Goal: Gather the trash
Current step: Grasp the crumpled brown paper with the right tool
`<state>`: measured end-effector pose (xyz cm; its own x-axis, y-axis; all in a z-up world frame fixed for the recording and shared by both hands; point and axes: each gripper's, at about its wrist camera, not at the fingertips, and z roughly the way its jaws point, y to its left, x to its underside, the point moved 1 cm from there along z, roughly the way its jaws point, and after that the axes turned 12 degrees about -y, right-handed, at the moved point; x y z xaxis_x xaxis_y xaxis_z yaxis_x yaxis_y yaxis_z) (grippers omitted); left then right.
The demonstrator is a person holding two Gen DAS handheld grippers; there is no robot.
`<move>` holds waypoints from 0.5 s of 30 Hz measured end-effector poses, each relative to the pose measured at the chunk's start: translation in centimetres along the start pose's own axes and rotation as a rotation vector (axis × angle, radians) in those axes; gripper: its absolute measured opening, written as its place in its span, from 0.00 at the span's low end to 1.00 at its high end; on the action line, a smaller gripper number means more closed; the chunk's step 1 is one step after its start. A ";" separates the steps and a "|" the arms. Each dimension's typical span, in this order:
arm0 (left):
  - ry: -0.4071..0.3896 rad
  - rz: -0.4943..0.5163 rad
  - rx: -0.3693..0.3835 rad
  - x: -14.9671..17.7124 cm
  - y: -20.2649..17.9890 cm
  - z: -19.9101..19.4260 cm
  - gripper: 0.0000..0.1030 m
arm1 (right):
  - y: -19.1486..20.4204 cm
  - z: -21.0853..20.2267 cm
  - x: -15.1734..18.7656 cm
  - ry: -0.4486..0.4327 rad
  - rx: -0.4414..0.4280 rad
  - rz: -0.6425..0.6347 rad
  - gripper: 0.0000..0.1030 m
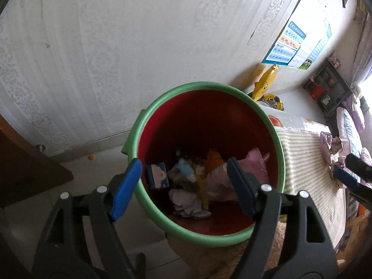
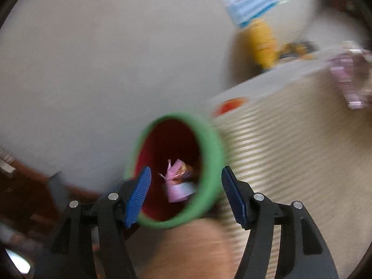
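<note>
A: So, where is the trash sitting at this point?

B: Most of it is lying at the bottom of the round red bin with the green rim (image 1: 280,162), which is filling the centre of the left wrist view. A crumpled white tissue (image 1: 186,203), a small blue printed carton (image 1: 158,176) and a pink plastic wrapper (image 1: 252,165) are all resting inside, heaped together.

A: And the left hand-held gripper (image 1: 183,186)?

B: It is hovering over the bin mouth with its blue pads standing wide apart. Nothing is sitting between them; the litter showing in the gap is lying down in the bin.

A: The right hand-held gripper (image 2: 184,195)?

B: It is framing the same bin in the lower centre of its own heavily blurred view, jaws likewise spread and carrying nothing. A pink scrap (image 2: 177,183) is showing inside the bin there; whether it is settled I cannot tell through the blur.

A: How far along would you say the job is?

B: I judge a drop is finishing, with several pieces already collected. Some pink and purple bits (image 1: 331,147) are lying on the striped cloth-covered surface (image 1: 309,162) at the right of the left wrist view, so those look like what is left, though I cannot make out what they are.
</note>
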<state>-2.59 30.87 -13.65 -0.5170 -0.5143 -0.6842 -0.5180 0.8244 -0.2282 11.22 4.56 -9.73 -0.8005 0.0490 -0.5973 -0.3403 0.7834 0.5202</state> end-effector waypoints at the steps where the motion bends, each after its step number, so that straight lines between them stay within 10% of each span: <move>1: -0.001 0.003 0.002 0.0 -0.2 0.0 0.71 | -1.7 -0.7 -0.5 -0.025 0.061 0.007 0.61; 7: 0.002 0.012 0.009 0.1 -1.4 0.4 0.71 | -15.4 -6.1 -5.5 -0.185 0.478 0.118 0.65; 15: 0.011 0.064 0.012 0.7 -3.3 0.1 0.71 | -22.9 -4.2 -8.5 -0.125 0.597 0.067 0.65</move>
<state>-1.15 27.85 -13.43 -0.5567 -0.4628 -0.6899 -0.4756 0.8584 -0.1922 23.74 -16.42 -13.98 -0.7343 0.1540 -0.6611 0.0727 0.9862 0.1491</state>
